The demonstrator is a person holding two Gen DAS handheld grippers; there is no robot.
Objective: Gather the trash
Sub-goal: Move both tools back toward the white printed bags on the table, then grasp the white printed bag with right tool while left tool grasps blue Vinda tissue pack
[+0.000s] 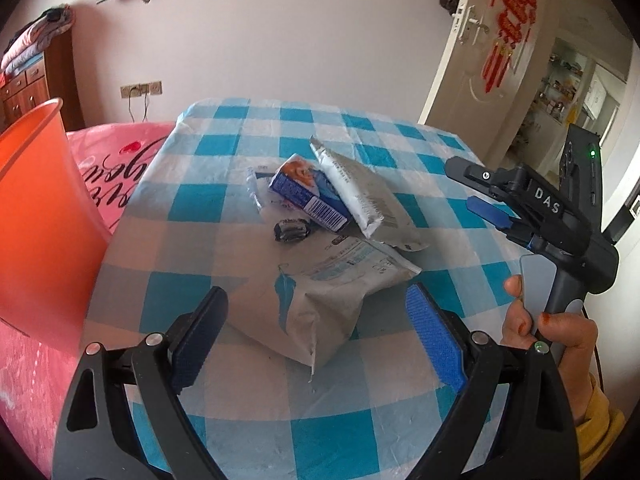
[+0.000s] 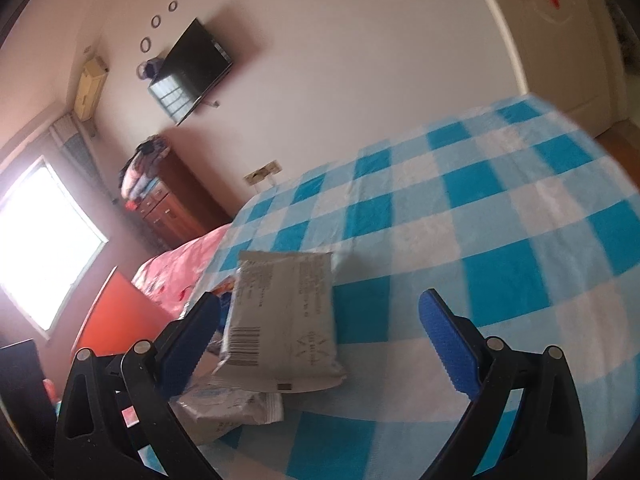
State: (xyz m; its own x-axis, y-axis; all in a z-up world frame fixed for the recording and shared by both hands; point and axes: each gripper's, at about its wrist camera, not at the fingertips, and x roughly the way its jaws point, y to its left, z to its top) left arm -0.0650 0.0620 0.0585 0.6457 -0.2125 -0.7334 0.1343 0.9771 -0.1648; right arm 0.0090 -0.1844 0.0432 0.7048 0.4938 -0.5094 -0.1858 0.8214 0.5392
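Seen from the left wrist, the left gripper [image 1: 316, 312] hovers with its jaws spread wide and empty above a table [image 1: 400, 412] in a blue-and-white checked cloth. A large crumpled white pouch [image 1: 320, 300] lies between and just ahead of the jaws. Beyond it sit a small dark wrapper [image 1: 291, 231], a blue carton [image 1: 306, 194] and a grey foil packet [image 1: 366, 196] leaning on the carton, all heaped together. An orange bin [image 1: 40, 216] stands left of the left jaw; the right gripper [image 1: 476, 192] hangs to the right of the heap, held by a hand [image 1: 556, 336]. From the right wrist, blurred, the right gripper [image 2: 320, 336] also shows wide, empty jaws. The grey foil packet [image 2: 280, 320] lies between them, nearer the left jaw, overlapping the white pouch [image 2: 228, 408] below it. The orange bin [image 2: 116, 320] sits beyond the left jaw.
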